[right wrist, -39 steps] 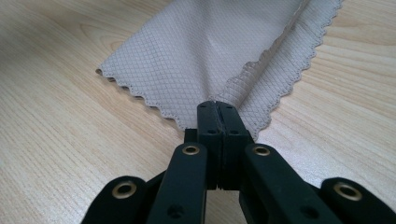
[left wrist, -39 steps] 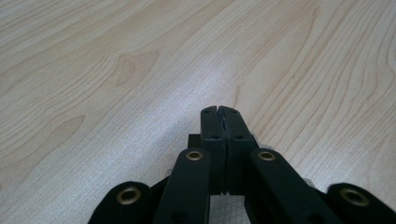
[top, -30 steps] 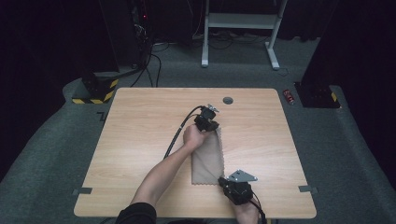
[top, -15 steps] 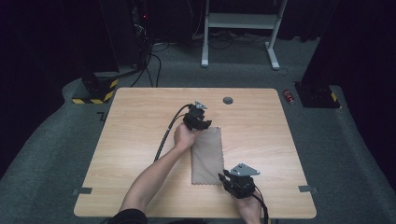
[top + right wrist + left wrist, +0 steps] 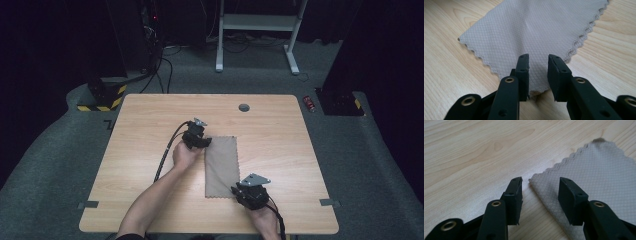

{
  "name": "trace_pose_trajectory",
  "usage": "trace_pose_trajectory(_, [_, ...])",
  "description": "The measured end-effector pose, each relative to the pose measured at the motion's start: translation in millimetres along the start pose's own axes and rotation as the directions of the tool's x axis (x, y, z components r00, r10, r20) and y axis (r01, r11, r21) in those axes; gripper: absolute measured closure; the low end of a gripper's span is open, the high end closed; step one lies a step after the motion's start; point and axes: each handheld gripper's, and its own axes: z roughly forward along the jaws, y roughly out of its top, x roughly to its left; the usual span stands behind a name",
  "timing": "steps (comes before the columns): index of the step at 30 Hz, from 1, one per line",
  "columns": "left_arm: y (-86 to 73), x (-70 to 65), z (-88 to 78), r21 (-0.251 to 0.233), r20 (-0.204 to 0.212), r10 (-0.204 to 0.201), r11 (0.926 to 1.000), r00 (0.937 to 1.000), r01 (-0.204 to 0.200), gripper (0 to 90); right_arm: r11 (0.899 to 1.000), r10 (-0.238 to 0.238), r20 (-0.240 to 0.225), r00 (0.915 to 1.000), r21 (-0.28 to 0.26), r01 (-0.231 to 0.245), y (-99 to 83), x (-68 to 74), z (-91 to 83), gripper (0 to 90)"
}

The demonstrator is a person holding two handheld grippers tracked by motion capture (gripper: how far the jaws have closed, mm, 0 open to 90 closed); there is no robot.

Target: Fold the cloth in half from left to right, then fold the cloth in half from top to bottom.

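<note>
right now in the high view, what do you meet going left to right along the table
left gripper → cloth → right gripper, with the table under all three

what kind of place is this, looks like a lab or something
Probably a lab or recording room rather than a home. A bare wooden table stands on grey carpet, with loose cables running to dark equipment behind it and a white metal stand. Only a grey cloth lies on the table.
</note>
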Motion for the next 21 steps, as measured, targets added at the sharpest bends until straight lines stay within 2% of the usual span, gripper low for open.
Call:
trace_pose_trajectory(6, [-0.8,1.2,2.3,-0.012,-0.014,0.009,0.9999,0.9999,-0.009,52.1,1.000,-0.002,-0.006,1.0000,0.005,0.002,-6.0,-5.1,-6.0,68.6])
trace_pose_trajectory(7, [-1.1,1.9,2.4,-0.014,-0.013,0.012,0.9998,0.9998,-0.012,49.5,1.000,-0.002,-0.012,0.9999,0.001,0.002,-8.0,-8.3,-7.4,68.4])
trace_pose_trajectory(9, [-1.2,3.7,2.3,-0.010,-0.016,-0.006,0.9999,0.9999,0.006,48.9,1.000,0.004,-0.012,0.9999,0.001,-0.004,-8.9,-9.8,-8.4,68.3])
trace_pose_trajectory(13, [0.4,3.7,-0.3,0.006,-0.032,-0.008,0.9999,0.9994,0.008,48.3,1.000,0.003,-0.016,0.9999,0.002,-0.003,-9.1,-11.9,-9.0,68.3])
trace_pose_trajectory(14, [0.2,3.7,-1.7,0.002,-0.029,-0.017,0.9999,0.9994,0.017,47.9,1.000,0.003,-0.017,0.9999,0.004,-0.003,-9.0,-11.9,-9.0,68.2])
trace_pose_trajectory(16, [-2.6,1.3,-10.7,-0.035,-0.001,-0.047,0.9983,0.9989,0.047,47.2,1.000,0.004,-0.020,0.9998,0.003,-0.003,-8.8,-12.5,-8.8,68.1])
trace_pose_trajectory(18, [-5.8,-3.4,-18.8,-0.049,0.025,-0.046,0.9977,0.9986,0.047,46.1,1.000,0.002,-0.022,0.9998,0.000,-0.002,-8.3,-14.0,-8.2,68.1])
trace_pose_trajectory(21, [-12.2,-12.7,-31.2,-0.062,0.046,-0.019,0.9978,0.9988,0.022,45.0,1.000,0.013,-0.025,0.9996,0.007,-0.013,-7.2,-13.9,-7.8,68.1])
